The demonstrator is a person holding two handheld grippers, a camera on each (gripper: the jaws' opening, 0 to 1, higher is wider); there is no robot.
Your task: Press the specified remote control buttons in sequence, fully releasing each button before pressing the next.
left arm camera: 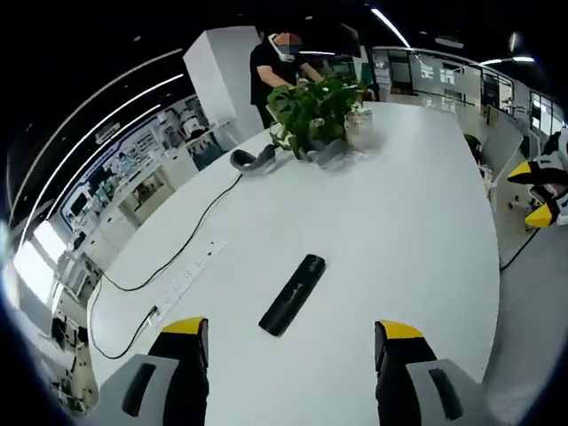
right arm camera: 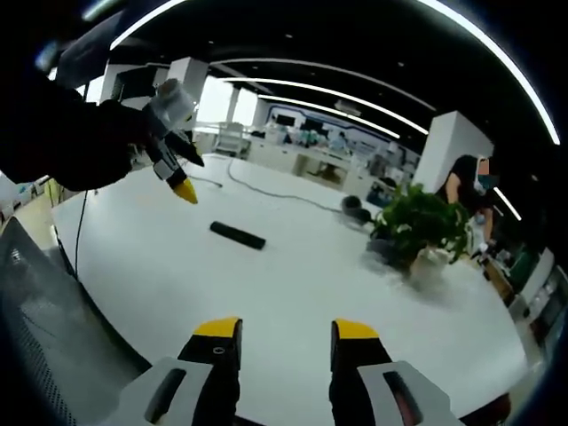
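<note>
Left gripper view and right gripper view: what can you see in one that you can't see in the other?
Seen in the left gripper view: a white power strip with a black cable on the table.

Seen in the right gripper view: a dark mesh chair back at the table's near edge.

Both share the black remote, the potted plant and a person in black.

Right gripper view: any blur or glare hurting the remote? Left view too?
Right gripper view: remote reads as a dark bar, buttons unresolved; plant smeared; ceiling strips bright, table free of glare. Left gripper view: remote sharper, high contrast on white table; fisheye bends the edges.
</note>
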